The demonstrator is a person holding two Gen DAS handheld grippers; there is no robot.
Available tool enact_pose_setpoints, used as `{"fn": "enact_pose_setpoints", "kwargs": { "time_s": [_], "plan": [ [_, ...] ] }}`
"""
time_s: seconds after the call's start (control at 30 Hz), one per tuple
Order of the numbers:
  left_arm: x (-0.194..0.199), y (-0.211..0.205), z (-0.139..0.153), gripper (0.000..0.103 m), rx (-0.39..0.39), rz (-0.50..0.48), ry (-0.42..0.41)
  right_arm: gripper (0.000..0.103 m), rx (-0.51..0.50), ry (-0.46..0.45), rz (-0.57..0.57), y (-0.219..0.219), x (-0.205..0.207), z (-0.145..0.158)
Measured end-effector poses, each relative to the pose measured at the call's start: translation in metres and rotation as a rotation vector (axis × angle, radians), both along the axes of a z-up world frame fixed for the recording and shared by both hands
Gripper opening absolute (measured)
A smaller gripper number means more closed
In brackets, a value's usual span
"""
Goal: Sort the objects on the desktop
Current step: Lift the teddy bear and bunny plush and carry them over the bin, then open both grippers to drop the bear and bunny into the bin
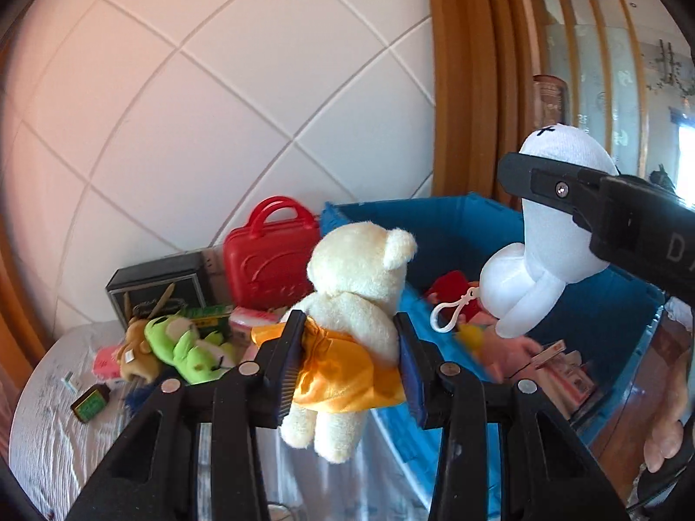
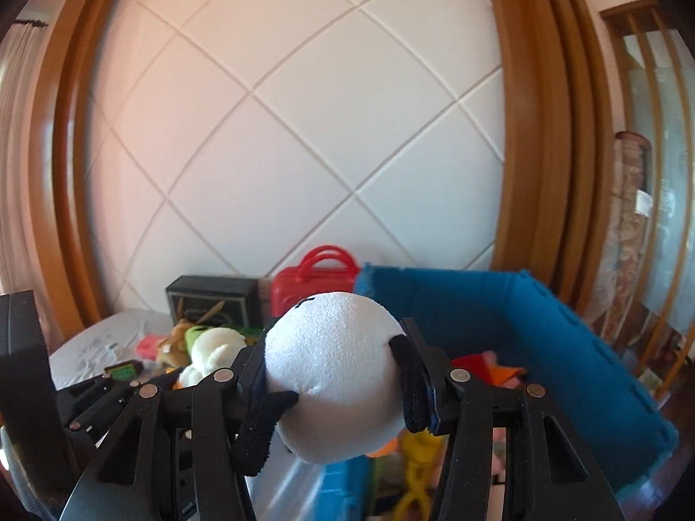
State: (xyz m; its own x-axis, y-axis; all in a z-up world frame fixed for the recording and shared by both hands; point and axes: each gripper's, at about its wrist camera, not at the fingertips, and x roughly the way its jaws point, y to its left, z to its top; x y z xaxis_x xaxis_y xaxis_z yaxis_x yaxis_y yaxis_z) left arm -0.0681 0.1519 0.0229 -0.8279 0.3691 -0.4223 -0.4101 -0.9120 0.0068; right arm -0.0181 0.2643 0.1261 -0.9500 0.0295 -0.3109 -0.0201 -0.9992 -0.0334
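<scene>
My left gripper [image 1: 349, 360] is shut on a cream teddy bear [image 1: 356, 278] in an orange dress, held in the air by its waist next to the blue bin [image 1: 460, 225]. The right gripper [image 2: 343, 373] is shut on a white plush dog [image 2: 334, 369] with black ears, gripped by the head. In the left wrist view that white plush dog [image 1: 543, 234] hangs over the bin, a white clip dangling from it, with one black finger of the right gripper across its head. On the table lie a green frog plush [image 1: 191, 347] and a brown plush [image 1: 137, 347].
A red toy case [image 1: 269, 256] and a black box [image 1: 160, 286] stand against the white tiled wall. Small packets and a green box [image 1: 89, 403] lie on the white cloth. The blue bin [image 2: 499, 304] holds red, pink and yellow toys. A person's hand [image 1: 669, 417] shows at the right edge.
</scene>
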Motion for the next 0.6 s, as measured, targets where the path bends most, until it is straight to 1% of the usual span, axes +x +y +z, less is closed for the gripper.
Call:
{"fn": "enact_pose_setpoints", "kwargs": {
  "time_s": [0.13, 0.27, 0.33, 0.37, 0.4, 0.43, 0.47, 0.5, 0.53, 0.6],
  "plan": [
    [0.009, 0.061, 0.010, 0.040, -0.001, -0.085, 0.017, 0.052, -0.007, 0.011, -0.106, 0.067, 0.006, 0.000],
    [0.016, 0.109, 0.013, 0.040, -0.005, -0.140, 0.012, 0.052, 0.003, 0.009, -0.189, 0.118, 0.011, -0.008],
    [0.015, 0.127, 0.010, 0.042, -0.013, -0.152, 0.003, 0.052, -0.001, 0.001, -0.216, 0.138, 0.009, -0.015],
    [0.014, 0.135, 0.007, 0.049, -0.021, -0.157, -0.002, 0.053, 0.000, -0.008, -0.233, 0.148, 0.008, -0.018],
    [0.015, 0.142, 0.004, 0.061, -0.033, -0.159, -0.009, 0.056, 0.001, -0.017, -0.249, 0.157, 0.007, -0.023],
    [0.014, 0.149, 0.001, 0.071, -0.047, -0.158, -0.017, 0.065, -0.002, -0.024, -0.265, 0.167, 0.007, -0.027],
    [0.012, 0.154, -0.003, 0.089, -0.059, -0.154, -0.025, 0.072, -0.006, -0.029, -0.275, 0.175, 0.007, -0.031],
    [0.013, 0.156, -0.006, 0.099, -0.066, -0.146, -0.025, 0.093, -0.008, -0.037, -0.284, 0.181, 0.008, -0.035],
    [0.013, 0.159, -0.008, 0.101, -0.072, -0.139, -0.026, 0.102, -0.011, -0.040, -0.297, 0.187, 0.008, -0.038],
    [0.013, 0.163, -0.012, 0.102, -0.082, -0.142, -0.040, 0.102, -0.021, -0.040, -0.309, 0.197, 0.012, -0.043]
  ]
}}
